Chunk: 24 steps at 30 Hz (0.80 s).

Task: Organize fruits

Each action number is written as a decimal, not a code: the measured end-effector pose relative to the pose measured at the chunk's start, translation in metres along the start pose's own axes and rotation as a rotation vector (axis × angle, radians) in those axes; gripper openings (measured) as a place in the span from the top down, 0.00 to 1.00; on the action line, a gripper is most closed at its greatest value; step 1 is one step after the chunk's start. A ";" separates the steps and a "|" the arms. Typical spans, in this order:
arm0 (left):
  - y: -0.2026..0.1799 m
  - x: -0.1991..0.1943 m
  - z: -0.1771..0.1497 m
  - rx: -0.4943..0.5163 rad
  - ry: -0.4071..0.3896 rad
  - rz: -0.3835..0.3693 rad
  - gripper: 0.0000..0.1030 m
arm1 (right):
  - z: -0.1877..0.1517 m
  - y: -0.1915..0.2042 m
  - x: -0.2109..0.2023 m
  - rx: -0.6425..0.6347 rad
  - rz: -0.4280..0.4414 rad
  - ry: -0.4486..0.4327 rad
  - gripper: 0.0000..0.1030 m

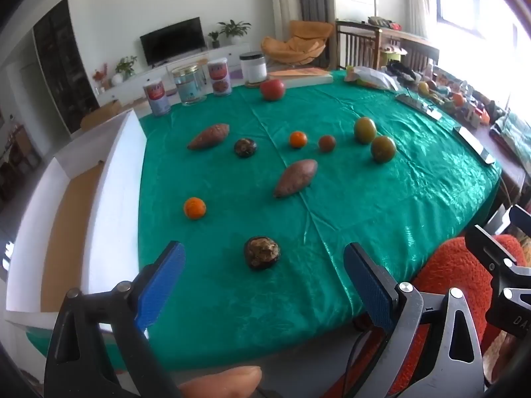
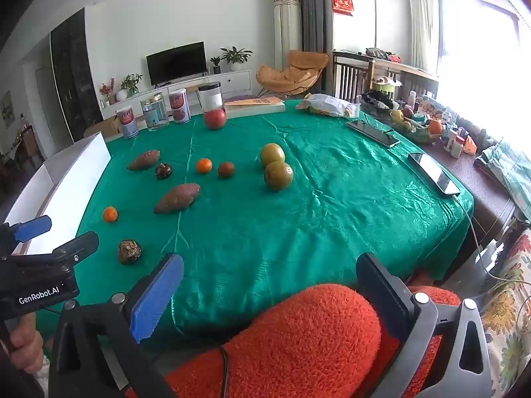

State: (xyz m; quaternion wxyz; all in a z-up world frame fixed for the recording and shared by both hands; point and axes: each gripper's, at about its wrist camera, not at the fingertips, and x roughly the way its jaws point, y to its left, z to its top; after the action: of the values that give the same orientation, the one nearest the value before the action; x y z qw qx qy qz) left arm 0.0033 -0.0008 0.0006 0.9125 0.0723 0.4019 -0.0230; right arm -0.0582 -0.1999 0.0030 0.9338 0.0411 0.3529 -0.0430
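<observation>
Cloth: glossy crinkled green tablecloth (image 1: 381,199) | produce: smooth round orange tangerine (image 1: 194,208), tapered reddish-brown sweet potato (image 1: 296,177), wrinkled dark mushroom cap (image 1: 262,252) lie apart on it | left gripper (image 1: 265,285): ribbed blue pads spread wide, empty | right gripper (image 2: 268,298): wide open, empty.

Fruit's scattered on the table (image 1: 398,199), box (image 1: 109,199) along its left edge. Cans (image 1: 219,76) + tomato (image 1: 272,89) at the back.

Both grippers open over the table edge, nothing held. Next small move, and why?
Probably ease the left gripper forward and down onto the near mushroom. It lies almost centred between the open jaws, closest of all the produce on the green cloth, and nothing blocks it. The right gripper is open too, but hangs over an orange sleeve, well short of any fruit.
</observation>
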 end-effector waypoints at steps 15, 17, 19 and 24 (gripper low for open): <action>-0.008 0.002 -0.011 0.011 0.008 -0.028 0.05 | -0.004 0.005 0.002 -0.018 -0.004 0.007 0.00; -0.007 0.002 -0.011 0.010 0.010 -0.029 0.05 | -0.004 0.005 0.002 -0.020 -0.005 0.011 0.00; -0.007 0.003 -0.013 0.008 0.015 -0.031 0.05 | -0.005 0.006 0.002 -0.020 -0.006 0.008 0.00; -0.008 0.006 -0.014 0.009 0.026 -0.033 0.05 | -0.006 0.007 0.007 -0.023 -0.021 0.016 0.00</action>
State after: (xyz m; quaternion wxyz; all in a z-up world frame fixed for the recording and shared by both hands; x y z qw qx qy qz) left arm -0.0039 -0.0069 -0.0143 0.9064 0.0703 0.4148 -0.0388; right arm -0.0564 -0.1930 -0.0056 0.9308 0.0272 0.3613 -0.0483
